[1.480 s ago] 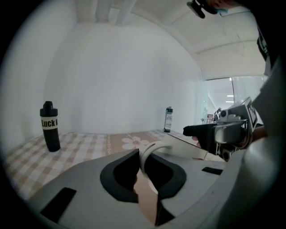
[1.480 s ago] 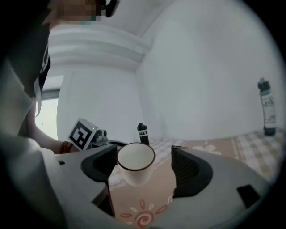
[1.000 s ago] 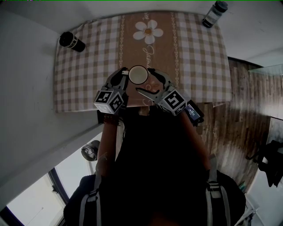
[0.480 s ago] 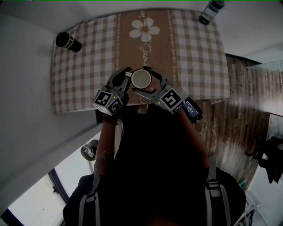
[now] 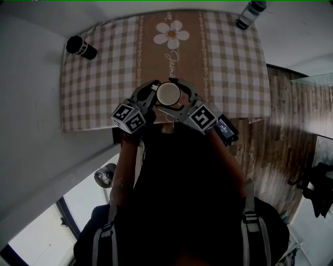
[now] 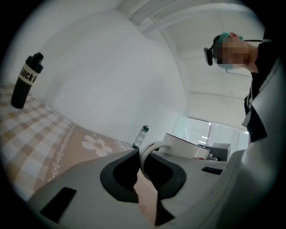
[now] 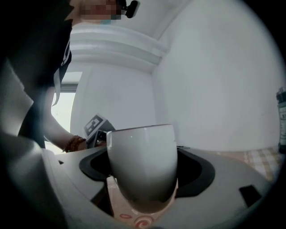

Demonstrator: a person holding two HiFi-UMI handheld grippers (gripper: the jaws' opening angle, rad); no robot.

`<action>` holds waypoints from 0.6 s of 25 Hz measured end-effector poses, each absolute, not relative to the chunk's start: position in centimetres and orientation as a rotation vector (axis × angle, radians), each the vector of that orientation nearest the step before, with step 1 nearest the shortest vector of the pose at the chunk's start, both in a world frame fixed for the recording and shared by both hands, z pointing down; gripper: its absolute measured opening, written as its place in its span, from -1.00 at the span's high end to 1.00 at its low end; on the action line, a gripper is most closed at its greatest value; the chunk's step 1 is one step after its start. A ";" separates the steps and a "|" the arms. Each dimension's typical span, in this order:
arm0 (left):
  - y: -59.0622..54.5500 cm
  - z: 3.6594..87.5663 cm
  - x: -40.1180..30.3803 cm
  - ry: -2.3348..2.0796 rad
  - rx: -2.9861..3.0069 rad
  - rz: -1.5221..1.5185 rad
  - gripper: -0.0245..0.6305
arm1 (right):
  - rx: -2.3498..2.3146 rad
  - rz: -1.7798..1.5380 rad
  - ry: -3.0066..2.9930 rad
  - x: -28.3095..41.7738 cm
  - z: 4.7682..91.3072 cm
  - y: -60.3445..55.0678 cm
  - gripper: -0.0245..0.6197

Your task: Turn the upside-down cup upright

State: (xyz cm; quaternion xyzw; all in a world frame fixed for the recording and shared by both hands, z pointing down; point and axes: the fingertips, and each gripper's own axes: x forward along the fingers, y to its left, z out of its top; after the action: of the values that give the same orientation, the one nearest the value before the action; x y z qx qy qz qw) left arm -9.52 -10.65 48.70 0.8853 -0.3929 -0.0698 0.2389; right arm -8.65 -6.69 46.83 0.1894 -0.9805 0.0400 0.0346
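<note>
A white cup [image 5: 168, 93] hangs upright, mouth up, over the near edge of the checked tablecloth [image 5: 104, 78]. My left gripper [image 5: 154, 91] is shut on its handle; in the left gripper view the white handle loop [image 6: 149, 150] sits pinched between the dark pads [image 6: 120, 176] of that left gripper [image 6: 143, 172]. My right gripper [image 5: 167, 96] straddles the cup's body. In the right gripper view the cup [image 7: 142, 156] fills the gap of the right gripper [image 7: 143, 179], whose jaws have just been opening and stand wide beside the cup's wall.
A black bottle [image 5: 81, 48] lies at the table's far left corner, and stands out in the left gripper view as the black bottle [image 6: 26, 80]. A dark bottle [image 5: 248, 14] stands at the far right corner. White wall lies left, wooden floor [image 5: 281, 135] right.
The cup and both grippers have drifted slightly right and nearer the table's front edge. The left gripper has swung a little toward the cup. The right jaws look a bit wider.
</note>
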 end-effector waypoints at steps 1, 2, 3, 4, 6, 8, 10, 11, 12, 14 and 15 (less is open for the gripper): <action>-10.7 48.7 -9.6 -1.082 2.399 -0.215 0.83 | 0.587 0.130 -3.022 -8.6 46.7 -6.8 -0.37; -10.7 48.7 -9.6 -1.092 2.387 -0.221 0.83 | 0.585 0.133 -3.023 -8.7 46.7 -6.9 -0.37; -10.6 48.7 -9.7 -1.103 2.392 -0.210 0.83 | 0.577 0.133 -3.018 -8.8 46.8 -6.8 -0.37; -10.4 48.8 -9.6 -1.111 2.408 -0.184 0.83 | 0.568 0.136 -3.010 -8.8 47.0 -6.7 -0.38; -10.0 49.0 -9.2 -1.102 2.448 -0.119 0.84 | 0.552 0.145 -2.993 -8.9 47.4 -6.3 -0.39; -9.9 49.0 -8.6 -1.066 2.471 -0.098 0.84 | 0.551 0.135 -2.997 -8.7 47.4 -6.1 -0.39; -9.9 48.8 -8.4 -1.044 2.483 -0.114 0.83 | 0.559 0.103 -3.009 -8.7 47.2 -6.1 -0.38; -9.9 48.8 -8.5 -1.040 2.486 -0.121 0.83 | 0.560 0.092 -3.013 -8.7 47.1 -6.2 -0.38; -9.9 48.7 -8.5 -1.038 2.487 -0.124 0.83 | 0.556 0.087 -3.017 -8.7 47.1 -6.2 -0.37; -9.7 48.5 -8.4 -1.036 2.494 -0.119 0.82 | 0.537 0.088 -3.023 -8.7 47.1 -6.1 -0.37; -9.6 48.5 -8.4 -1.035 2.506 -0.112 0.81 | 0.525 0.103 -3.028 -8.7 47.1 -6.1 -0.37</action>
State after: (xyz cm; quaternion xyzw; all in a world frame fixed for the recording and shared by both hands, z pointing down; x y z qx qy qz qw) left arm -8.36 -9.65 48.51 0.9023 -0.3728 -0.0404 0.2124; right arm -8.70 -6.09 47.09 0.1707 -0.9842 0.0336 0.0333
